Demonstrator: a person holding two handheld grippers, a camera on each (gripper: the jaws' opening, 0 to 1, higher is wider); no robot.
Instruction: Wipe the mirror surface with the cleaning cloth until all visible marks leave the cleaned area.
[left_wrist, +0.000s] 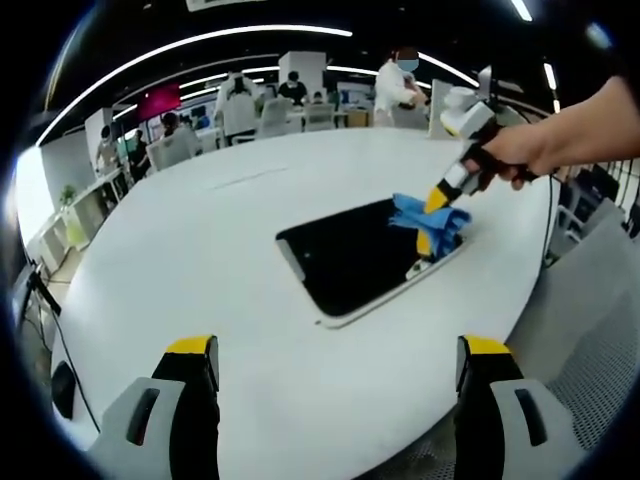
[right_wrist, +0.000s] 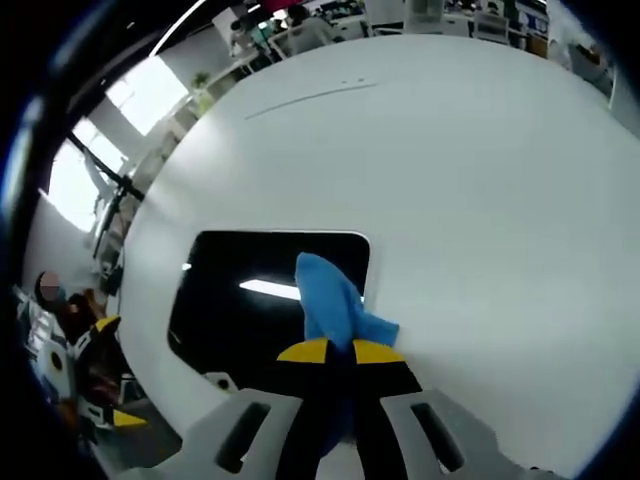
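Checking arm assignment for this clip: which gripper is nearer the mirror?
Right. The right gripper presses the blue cloth onto the mirror; the left gripper hovers open, short of the mirror's near edge.

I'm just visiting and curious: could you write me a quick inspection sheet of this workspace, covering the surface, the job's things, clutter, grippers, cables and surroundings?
Surface: round white table, bare around the mirror.
Job's things: dark mirror lying flat; blue cloth resting on one end of it.
Clutter: nothing seen.
Grippers: right gripper shut on the cloth, held by a hand; left gripper open, holding nothing, near the table edge.
Cables: a dark cable hanging beside the table.
Surroundings: open office with desks, chairs and people.
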